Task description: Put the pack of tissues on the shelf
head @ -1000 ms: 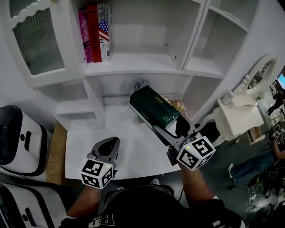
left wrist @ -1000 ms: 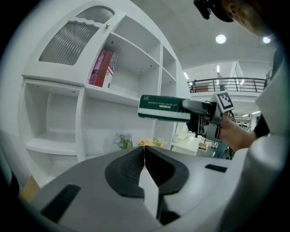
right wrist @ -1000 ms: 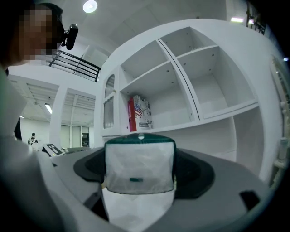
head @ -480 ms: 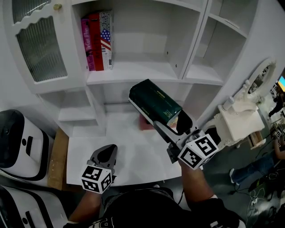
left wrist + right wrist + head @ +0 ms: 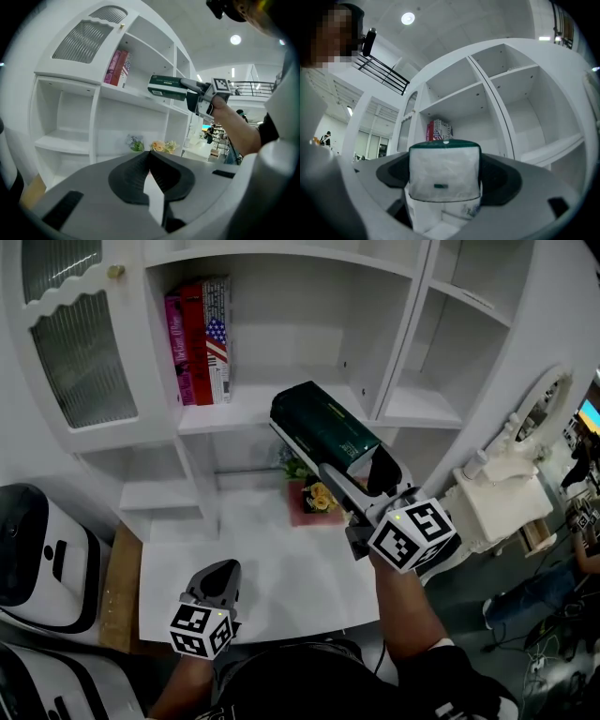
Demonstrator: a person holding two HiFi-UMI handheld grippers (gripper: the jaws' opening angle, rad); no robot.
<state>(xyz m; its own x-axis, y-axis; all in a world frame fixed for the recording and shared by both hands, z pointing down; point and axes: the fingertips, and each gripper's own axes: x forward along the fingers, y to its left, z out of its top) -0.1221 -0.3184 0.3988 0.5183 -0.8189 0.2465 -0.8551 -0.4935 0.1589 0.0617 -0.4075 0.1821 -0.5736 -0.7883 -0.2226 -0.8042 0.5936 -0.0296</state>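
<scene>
— Where's the pack?
— Clamped end-on in the right gripper, in the air at the shelf edge. Books stand in that bay's left corner.
— The left gripper?
— Jaws together, empty, low over the desk.

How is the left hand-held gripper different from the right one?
The left hand-held gripper is shut on nothing, while the right hand-held gripper is shut on the dark green pack of tissues. The left one hangs low over the white table, while the right one is held up by the shelf beside the books. Both are grey with two jaws.
</scene>
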